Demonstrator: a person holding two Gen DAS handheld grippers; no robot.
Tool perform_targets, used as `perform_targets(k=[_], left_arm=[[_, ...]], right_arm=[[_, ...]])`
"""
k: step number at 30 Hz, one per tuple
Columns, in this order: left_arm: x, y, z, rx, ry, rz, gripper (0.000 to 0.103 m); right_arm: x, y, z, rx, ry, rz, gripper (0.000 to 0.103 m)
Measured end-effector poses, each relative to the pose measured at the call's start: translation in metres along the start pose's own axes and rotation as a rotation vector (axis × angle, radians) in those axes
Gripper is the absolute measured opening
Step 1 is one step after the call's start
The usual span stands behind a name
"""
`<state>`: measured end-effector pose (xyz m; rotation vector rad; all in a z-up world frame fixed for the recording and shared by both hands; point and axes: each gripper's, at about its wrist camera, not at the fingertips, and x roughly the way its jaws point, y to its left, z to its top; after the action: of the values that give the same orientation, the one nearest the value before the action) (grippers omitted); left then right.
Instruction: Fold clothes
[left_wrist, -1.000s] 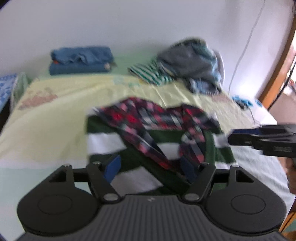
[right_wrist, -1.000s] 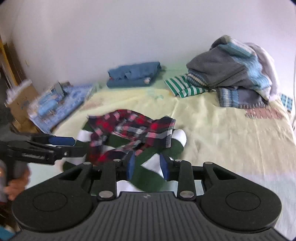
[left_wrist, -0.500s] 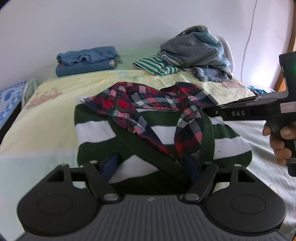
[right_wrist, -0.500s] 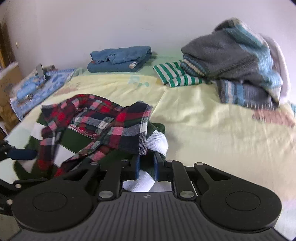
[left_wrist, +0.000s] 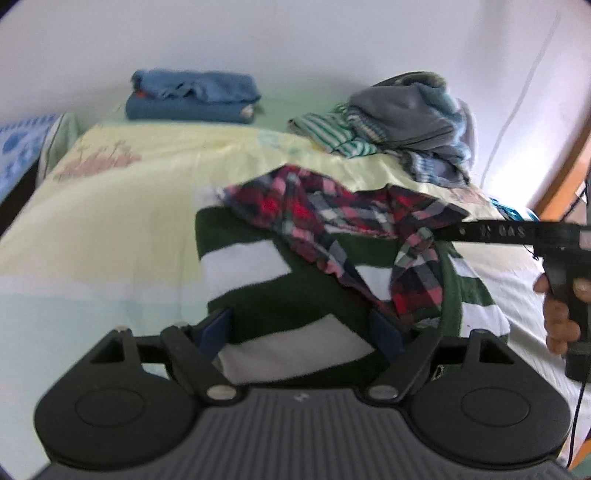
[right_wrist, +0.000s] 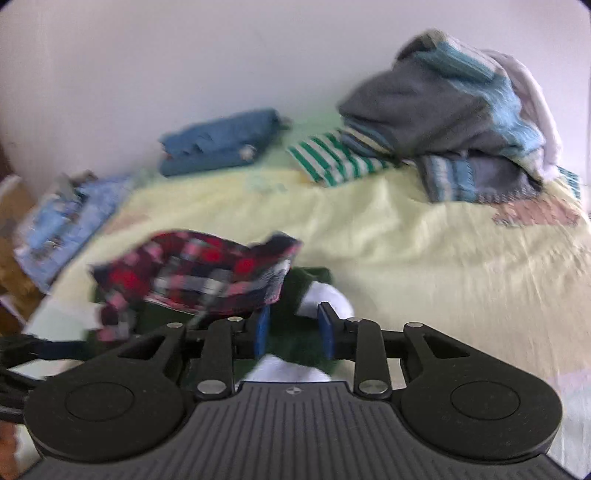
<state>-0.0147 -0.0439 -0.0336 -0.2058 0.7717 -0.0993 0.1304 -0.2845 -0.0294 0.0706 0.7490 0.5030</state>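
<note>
Left gripper (left_wrist: 303, 328): seen at the near edge of the bed, its blue pads spread wide, with the green-and-white fabric lying between them; no grip on the cloth is shown.

Right gripper (right_wrist: 293, 328): its jaws are parted to a moderate gap over a dark green and white fold of the sweater; contact with the cloth cannot be judged through the blur. In the left wrist view its black body is seen reaching in from the right, with a hand (left_wrist: 561, 314) wrapped round its handle.

Sweater (left_wrist: 258, 266): a green-and-white striped garment is laid flat on the bed just ahead of both grippers.

Plaid shirt (left_wrist: 332, 214): a red, navy and white checked shirt is draped in a loose tangle across the top of the sweater, one sleeve trailing down over its right half.

Bed (left_wrist: 110, 221): a pale yellow sheet with faded prints is spread under everything.

Striped top (right_wrist: 332, 160): a green-and-white striped piece is folded beyond the sweater, touching the pile beside it.

Pile of clothes (right_wrist: 450, 122): grey and light blue garments are heaped unfolded at the far right, near the wall.

Blue stack (left_wrist: 192, 98): folded blue items are set at the far left, against the wall (left_wrist: 295, 44).
</note>
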Motion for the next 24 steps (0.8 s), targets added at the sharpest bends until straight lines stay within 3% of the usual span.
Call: perform_targets(k=[2,5,10,14,20,22,24], left_arm=[[-0.011,0.001,0.003,0.019,-0.021,-0.03,0.082],[-0.028,0.002,0.007,0.036,-0.047,-0.099,0.084],[-0.028,-0.015,0.005,0.187,-0.06,-0.168,0.089],[-0.018,-0.014,-0.002,0.231,-0.004,-0.229,0.089],[-0.012,-0.018,-0.014,0.302,0.004,-0.222,0.091],[-0.011,-0.021,-0.016,0.318,0.003,-0.216,0.093],[-0.009,-0.023,-0.017,0.326,0.004,-0.207,0.095]], right_arm=[[-0.017,0.004,0.004,0.016,-0.066,-0.036,0.031],[-0.049,0.017,0.01,0.0,-0.177,-0.021,0.034],[-0.045,0.084,0.009,-0.201,-0.065,0.231,0.033],[-0.028,0.136,-0.008,-0.451,-0.055,0.211,0.034],[0.007,0.151,-0.02,-0.528,0.012,0.182,0.031],[0.012,0.151,-0.021,-0.526,0.009,0.179,0.013],[0.009,0.143,-0.017,-0.463,0.002,0.2,0.006]])
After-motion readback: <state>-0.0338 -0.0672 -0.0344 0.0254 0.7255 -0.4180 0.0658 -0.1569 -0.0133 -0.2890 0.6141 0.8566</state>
